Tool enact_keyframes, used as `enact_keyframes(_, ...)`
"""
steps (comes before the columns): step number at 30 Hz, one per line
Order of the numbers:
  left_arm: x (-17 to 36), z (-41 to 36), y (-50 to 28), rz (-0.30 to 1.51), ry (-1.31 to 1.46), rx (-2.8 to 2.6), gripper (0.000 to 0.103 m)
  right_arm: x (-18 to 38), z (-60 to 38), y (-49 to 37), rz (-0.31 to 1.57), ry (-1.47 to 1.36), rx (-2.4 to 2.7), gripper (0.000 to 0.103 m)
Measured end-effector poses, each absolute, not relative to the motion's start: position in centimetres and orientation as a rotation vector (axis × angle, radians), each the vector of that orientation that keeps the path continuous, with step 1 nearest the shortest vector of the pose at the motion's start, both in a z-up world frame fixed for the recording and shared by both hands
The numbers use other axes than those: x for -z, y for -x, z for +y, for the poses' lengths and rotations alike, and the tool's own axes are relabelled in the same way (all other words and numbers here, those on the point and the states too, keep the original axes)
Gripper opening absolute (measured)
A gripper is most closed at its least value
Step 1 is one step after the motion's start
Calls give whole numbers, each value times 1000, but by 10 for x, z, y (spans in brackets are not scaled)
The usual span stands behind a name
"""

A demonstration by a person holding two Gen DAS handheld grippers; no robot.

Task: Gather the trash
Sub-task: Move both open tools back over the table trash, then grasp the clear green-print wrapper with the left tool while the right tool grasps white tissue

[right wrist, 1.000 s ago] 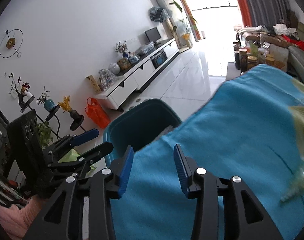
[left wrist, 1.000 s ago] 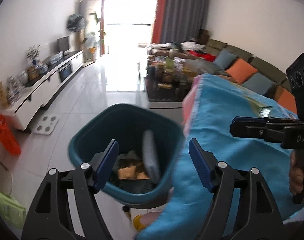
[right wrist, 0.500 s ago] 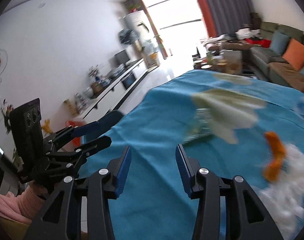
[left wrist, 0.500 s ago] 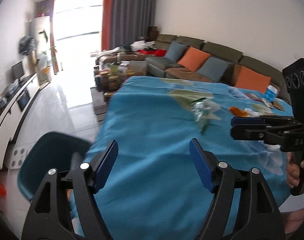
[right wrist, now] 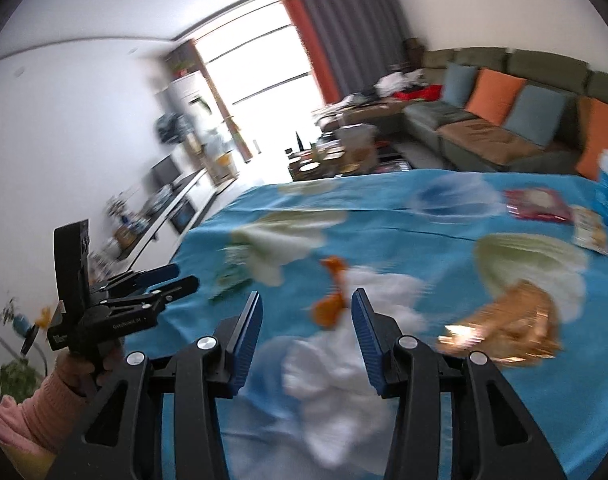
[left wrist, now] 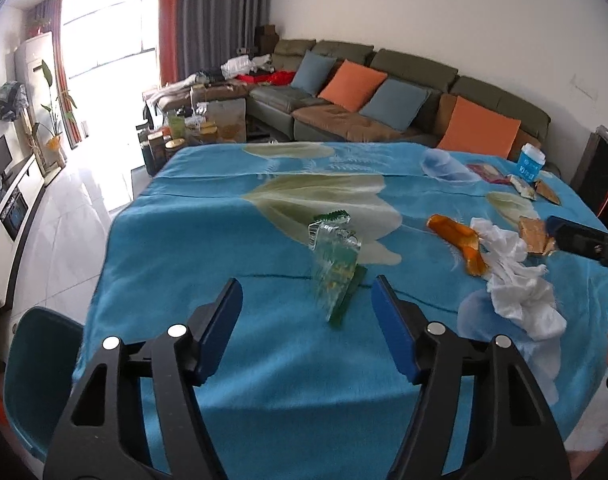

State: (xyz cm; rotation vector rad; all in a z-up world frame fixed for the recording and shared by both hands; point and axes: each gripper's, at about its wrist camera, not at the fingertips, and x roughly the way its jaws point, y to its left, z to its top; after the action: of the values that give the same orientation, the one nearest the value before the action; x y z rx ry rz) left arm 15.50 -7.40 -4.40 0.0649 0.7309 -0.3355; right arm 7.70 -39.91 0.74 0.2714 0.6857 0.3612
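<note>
Both tools hover with jaws apart and empty over the blue-covered worktop (left wrist: 207,248), the left tool (left wrist: 306,308), just narrowed, lined up on the clear green wrapper (left wrist: 336,264) and the right tool (right wrist: 306,322) on the orange wrapper (right wrist: 330,304) beside it against the white tissue (right wrist: 344,376), apparently so each can grab a piece for the teal bin (left wrist: 39,376) by the worktop's left edge.

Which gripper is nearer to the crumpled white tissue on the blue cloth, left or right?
Right. The right gripper hangs just over the white tissue, its open fingers either side of it. The left gripper is off to the tissue's left, facing the green wrapper.
</note>
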Motion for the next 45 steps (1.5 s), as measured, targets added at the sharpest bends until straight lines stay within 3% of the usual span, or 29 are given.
enact_keyframes(12,62,-100,-187,829,-98,361,52,5,-466,-75,685,-338,-159,46)
enact_keyframes(21,69,-102,-191,863,-84,397,20,34,-516,-82,744,-462,-41,58)
enact_keyframes(36,59,-99,-177,816,-82,402,15,4,-462,-88,677,-341,-222,56)
enact_keyframes(45,49,-90,-158,779,-75,400,15,15,-415,-108,768,-221,-314,51)
